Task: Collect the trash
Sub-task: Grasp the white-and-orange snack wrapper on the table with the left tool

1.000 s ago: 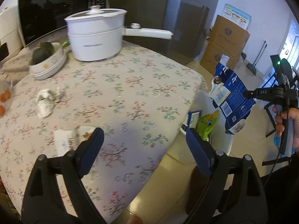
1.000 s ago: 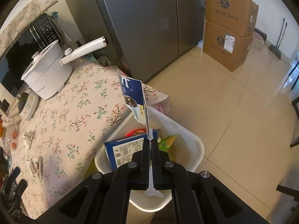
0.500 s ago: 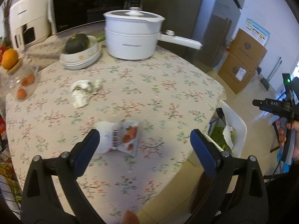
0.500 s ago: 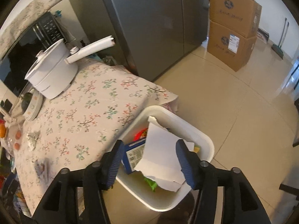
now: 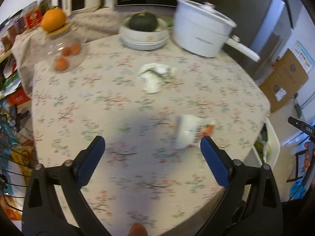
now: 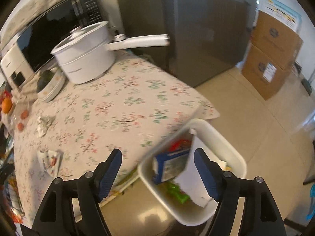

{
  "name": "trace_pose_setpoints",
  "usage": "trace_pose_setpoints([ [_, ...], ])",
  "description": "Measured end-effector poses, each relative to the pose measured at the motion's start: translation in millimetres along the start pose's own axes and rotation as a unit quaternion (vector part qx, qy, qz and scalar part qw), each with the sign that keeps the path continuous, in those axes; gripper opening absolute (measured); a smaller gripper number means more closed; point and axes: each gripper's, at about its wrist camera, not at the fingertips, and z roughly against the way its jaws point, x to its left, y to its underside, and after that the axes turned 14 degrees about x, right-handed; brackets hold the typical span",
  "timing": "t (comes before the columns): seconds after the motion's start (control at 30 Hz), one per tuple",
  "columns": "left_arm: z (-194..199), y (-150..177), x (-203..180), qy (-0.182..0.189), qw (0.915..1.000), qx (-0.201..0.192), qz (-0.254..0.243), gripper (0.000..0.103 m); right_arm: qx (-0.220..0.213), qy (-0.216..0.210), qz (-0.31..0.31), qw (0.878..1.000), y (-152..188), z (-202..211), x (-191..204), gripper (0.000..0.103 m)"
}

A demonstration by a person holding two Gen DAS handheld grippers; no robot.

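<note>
Left gripper point(image 5: 151, 147): jaws wide, nothing between them, hovering over the floral tablecloth point(image 5: 122, 118). Right gripper point(image 6: 157, 161): jaws opening, no pad pressing on anything; the white bin point(image 6: 232, 153) lies beyond the gap between them.

Nearest trash on the table is the white snack wrapper point(image 5: 189, 131) with red print, lying flat just ahead of the left gripper's right finger point(image 5: 214, 163), near the table edge. Farther in is the crumpled tissue point(image 5: 155, 76), well clear of other items. Beyond it stand the bowl with a dark squash point(image 5: 145, 31), the white electric pot point(image 5: 200, 35) and a glass jar of fruit point(image 5: 65, 53).

The bin, beside the table edge, holds a blue carton point(image 6: 169, 165), a sheet of white paper point(image 6: 191, 179) and a green packet point(image 6: 175, 190).

Risks, as judged:
1. The wrapper lies off-centre to the left gripper; closing from here would likely miss it or pinch tablecloth.
2. A flat wrapper may slide ahead of the finger and off the table edge.
3. A pinched cloth, if lifted, could drag pot, bowl and jar.
4. The paper stands high in the bin; further drops may spill out.
</note>
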Motion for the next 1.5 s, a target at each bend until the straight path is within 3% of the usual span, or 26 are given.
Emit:
trace_pose_setpoints([
  [0.17,-5,0,31,0.006,0.9999,-0.004,0.015,0.097,0.014,-0.005,0.036,0.999,-7,-17,46,0.078],
  [0.27,-22,-5,26,0.039,0.9992,0.008,0.0,0.096,0.02,-0.007,0.049,0.999,-13,-27,70,0.078],
  [0.43,-51,-16,-8,0.115,0.9916,0.046,-0.037,0.071,0.03,-0.009,0.068,0.997,-15,-38,95,0.078],
  [0.5,-63,-19,-24,0.13,0.9881,0.062,-0.054,0.067,0.032,-0.009,0.074,0.997,-15,-40,99,0.078],
  [0.67,-85,-23,-50,0.117,0.9872,0.08,-0.072,0.064,0.036,-0.002,0.081,0.996,-13,-43,96,0.078],
  [0.8,-102,-22,-60,0.107,0.9867,0.1,-0.069,0.041,0.04,0.003,0.076,0.996,-13,-45,87,0.078],
  [0.87,-106,-21,-61,0.107,0.9875,0.098,-0.062,0.037,0.04,0.004,0.072,0.997,-12,-45,82,0.078],
  [0.9,-106,-21,-61,0.11,0.9874,0.097,-0.06,0.027,0.039,0.004,0.07,0.997,-12,-45,80,0.078],
  [1.0,-100,-20,-59,0.109,0.9883,0.091,-0.056,0.02,0.039,0.004,0.067,0.997,-12,-45,78,0.078],
  [1.03,-97,-19,-58,0.104,0.989,0.087,-0.058,0.013,0.04,0.003,0.067,0.997,-12,-45,79,0.078],
  [1.23,-58,-20,-31,0.097,0.9934,0.053,-0.031,0.012,0.041,0.001,0.077,0.996,-12,-46,93,0.078],
  [1.5,10,-12,32,0.029,0.9993,-0.023,0.012,0.012,0.052,-0.025,0.111,0.992,-15,-60,147,0.078],
])
